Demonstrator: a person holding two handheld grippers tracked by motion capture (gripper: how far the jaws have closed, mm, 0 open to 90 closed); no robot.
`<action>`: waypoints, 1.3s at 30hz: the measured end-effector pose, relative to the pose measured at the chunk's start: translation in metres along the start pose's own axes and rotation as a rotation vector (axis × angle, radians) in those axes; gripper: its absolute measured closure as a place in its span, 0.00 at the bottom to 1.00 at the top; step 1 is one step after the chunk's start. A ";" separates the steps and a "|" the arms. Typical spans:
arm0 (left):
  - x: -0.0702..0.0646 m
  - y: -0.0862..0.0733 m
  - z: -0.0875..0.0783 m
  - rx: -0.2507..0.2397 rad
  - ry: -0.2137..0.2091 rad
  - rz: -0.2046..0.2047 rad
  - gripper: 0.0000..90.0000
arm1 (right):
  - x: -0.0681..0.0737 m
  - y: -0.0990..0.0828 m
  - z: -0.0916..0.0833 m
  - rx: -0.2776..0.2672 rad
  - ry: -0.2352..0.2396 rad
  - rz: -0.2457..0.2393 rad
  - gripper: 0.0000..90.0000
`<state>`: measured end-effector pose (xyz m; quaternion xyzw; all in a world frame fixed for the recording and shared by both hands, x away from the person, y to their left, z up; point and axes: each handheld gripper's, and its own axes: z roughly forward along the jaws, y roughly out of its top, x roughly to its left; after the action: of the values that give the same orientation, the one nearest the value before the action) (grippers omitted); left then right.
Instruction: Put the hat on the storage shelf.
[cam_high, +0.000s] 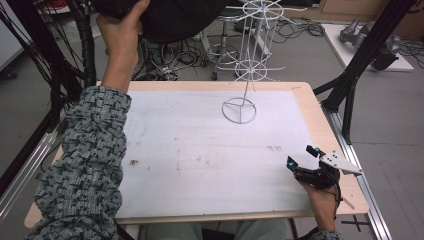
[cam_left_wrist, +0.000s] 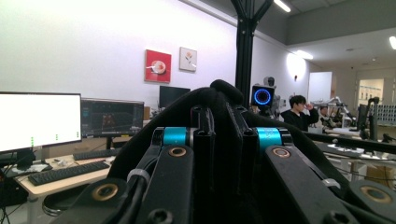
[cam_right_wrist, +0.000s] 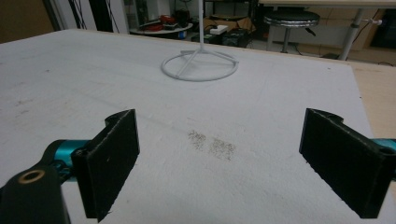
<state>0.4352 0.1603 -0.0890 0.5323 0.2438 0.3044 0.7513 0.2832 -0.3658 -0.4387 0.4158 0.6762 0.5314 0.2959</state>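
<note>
- High view: your left hand (cam_high: 120, 35) is raised at upper left, gripping a black fabric item (cam_high: 175, 17); your right gripper (cam_high: 306, 157) rests at lower right of the table (cam_high: 200, 150).
- Left gripper view: left gripper (cam_left_wrist: 223, 140) jaws pressed together on that black fabric.
- Right gripper view: jaws spread wide, nothing between; white wire stand (cam_right_wrist: 200, 65) at top centre.

Grey-black flecked knit sleeve (cam_high: 82, 165) on left arm; right gripper (cam_high: 303, 158) black with teal-capped jaw pivots, grey triangular plate, brass-coloured rivets, trailing black cable.
</note>
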 end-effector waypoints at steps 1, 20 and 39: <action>-0.001 -0.001 0.003 -0.003 0.001 -0.005 0.91 | 0.000 0.000 0.000 -0.001 -0.002 -0.002 0.13; -0.017 -0.031 0.033 0.041 -0.031 -0.011 0.91 | -0.002 -0.001 -0.003 -0.001 -0.003 0.005 0.13; -0.030 -0.068 0.028 0.185 -0.080 0.052 0.88 | 0.001 -0.001 0.002 0.019 0.008 -0.011 0.13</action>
<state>0.4470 0.1040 -0.1433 0.6172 0.2270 0.2785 0.7000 0.2840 -0.3642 -0.4401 0.4126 0.6846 0.5250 0.2925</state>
